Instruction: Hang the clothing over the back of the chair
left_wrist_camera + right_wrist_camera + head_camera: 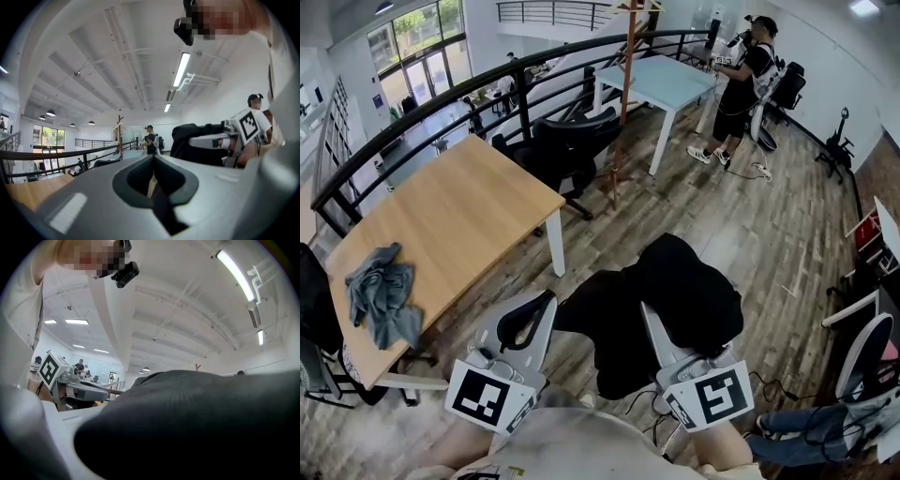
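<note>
Over right gripper [651,317], black clothing [694,291]

I count two tools: one left hand-held gripper [546,305] and one right hand-held gripper [649,317], with two marker cubes [492,396] between them. There is one black garment [694,291] and one grey cloth [384,295]. I see two counters, one wooden counter [469,216] and one pale blue counter [666,80]. I make out four chairs: one black office chair [572,141], one dark chair [311,300] at the left edge, one far office chair [787,84], and one white-framed chair [867,342]. The head view also shows one standing person [739,84] and one wooden coat stand [623,112].
</note>
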Demonstrator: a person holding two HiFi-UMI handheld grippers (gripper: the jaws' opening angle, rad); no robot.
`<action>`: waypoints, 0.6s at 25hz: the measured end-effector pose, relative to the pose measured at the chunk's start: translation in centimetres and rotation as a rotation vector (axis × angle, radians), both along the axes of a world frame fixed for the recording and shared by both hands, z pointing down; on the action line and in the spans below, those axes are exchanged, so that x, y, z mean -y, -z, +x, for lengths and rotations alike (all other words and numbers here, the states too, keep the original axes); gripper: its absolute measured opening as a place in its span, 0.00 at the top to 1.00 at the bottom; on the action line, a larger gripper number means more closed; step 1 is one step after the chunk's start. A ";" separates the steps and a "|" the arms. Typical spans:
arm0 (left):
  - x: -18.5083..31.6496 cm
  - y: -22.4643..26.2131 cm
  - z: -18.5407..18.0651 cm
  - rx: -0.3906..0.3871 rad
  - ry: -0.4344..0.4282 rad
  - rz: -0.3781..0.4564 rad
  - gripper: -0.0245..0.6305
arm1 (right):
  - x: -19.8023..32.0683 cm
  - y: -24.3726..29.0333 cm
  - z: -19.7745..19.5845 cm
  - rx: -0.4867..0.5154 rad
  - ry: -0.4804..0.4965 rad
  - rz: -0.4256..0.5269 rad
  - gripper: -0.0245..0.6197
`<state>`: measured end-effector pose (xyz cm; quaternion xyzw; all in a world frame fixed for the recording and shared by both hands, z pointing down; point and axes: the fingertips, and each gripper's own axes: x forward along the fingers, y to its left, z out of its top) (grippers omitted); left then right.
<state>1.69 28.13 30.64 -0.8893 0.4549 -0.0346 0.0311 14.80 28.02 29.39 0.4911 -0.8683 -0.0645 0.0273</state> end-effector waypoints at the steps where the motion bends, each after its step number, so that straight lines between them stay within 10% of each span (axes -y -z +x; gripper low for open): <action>1: 0.1 0.0 0.2 -0.001 0.001 -0.001 0.96 | 0.1 0.0 0.3 0.003 -0.001 -0.001 0.83; 15: 0.3 -0.5 0.1 0.000 0.054 0.007 0.96 | 0.8 -0.5 1.6 0.001 -0.008 0.010 0.83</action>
